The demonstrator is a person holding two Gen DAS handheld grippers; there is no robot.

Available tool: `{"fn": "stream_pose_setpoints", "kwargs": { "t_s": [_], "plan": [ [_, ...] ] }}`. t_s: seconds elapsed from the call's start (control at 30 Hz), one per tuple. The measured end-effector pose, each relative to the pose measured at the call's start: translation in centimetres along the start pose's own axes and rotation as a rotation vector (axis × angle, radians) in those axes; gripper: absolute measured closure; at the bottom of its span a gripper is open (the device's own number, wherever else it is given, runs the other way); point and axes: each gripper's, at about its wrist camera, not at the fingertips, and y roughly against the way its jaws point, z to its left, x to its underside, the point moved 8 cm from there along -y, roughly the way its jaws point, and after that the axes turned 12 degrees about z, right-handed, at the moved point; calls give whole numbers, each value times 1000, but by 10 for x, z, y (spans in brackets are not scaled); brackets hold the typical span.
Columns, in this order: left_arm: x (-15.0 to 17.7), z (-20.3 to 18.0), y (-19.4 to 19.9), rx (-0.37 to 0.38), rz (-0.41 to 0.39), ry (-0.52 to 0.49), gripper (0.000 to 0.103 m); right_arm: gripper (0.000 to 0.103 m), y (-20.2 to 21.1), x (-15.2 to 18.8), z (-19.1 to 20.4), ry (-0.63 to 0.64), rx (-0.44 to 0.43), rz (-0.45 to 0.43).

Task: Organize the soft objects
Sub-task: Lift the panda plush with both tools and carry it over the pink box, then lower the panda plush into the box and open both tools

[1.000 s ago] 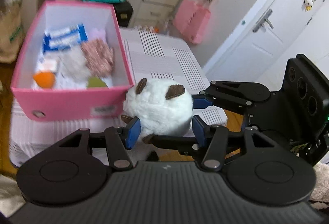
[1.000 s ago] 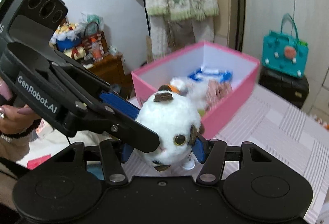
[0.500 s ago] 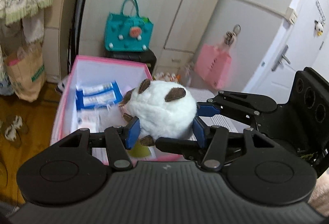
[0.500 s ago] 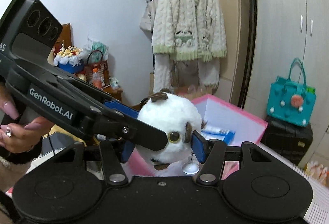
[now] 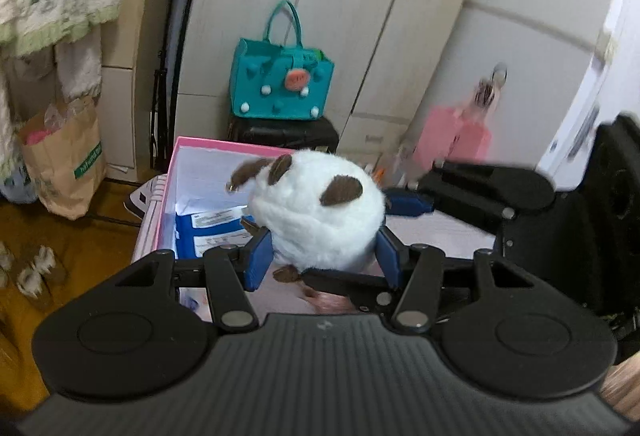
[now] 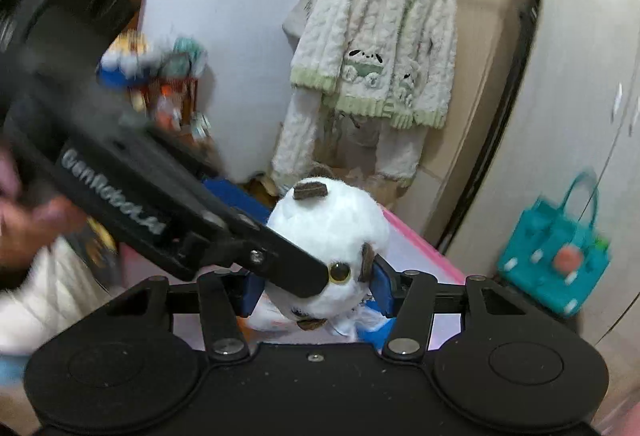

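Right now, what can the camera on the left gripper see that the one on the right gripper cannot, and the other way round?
Only the left wrist view shows the blue-and-white packets inside the box, the pink bag hanging on a door and the brown paper bag.

Only the right wrist view shows the toy's amber eye and a shelf of blurred trinkets.

Both show the round white plush toy clamped by both grippers, the pink box, the teal felt handbag and the cream cardigan.
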Motion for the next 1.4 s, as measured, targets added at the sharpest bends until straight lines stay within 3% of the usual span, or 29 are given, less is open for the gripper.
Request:
{"fn": "stream_pose_setpoints", "kwargs": {
  "t_s": [0.07, 0.27, 0.37, 0.47, 0.6, 0.67, 0.83, 0.97, 1.17, 1.4],
  "plan": [
    [0, 7, -13, -7, 29, 0, 50, 44, -13, 5, -1, 27, 22, 18],
    [2, 27, -38, 14, 91, 54, 49, 42, -42, 10, -11, 8, -21, 71],
    [3, 32, -54, -40, 159, 74, 49, 42, -63, 12, -5, 74, -15, 141],
    [2, 36, -60, -65, 155, 86, 49, 42, -73, 10, -5, 108, 13, 163],
    [7, 42, -59, -16, 168, 141, 49, 39, -74, 17, -14, 22, -57, 175],
    [10, 40, -53, -31, 157, 137, 48, 38, -70, 22, -16, -6, -50, 173],
    [9, 24, -33, -184, 76, 43, 39, 32, -57, 25, -20, -15, 57, 201],
    [11, 16, -11, -250, 13, 19, 33, 32, -36, 26, -19, -81, 62, 162],
    [15, 2, 8, -284, 12, -27, 32, 29, 4, 31, -13, -162, 45, 121],
    [27, -17, 31, -271, 15, -63, 27, 23, 48, 45, 0, -258, -33, 103]
  ]
}}
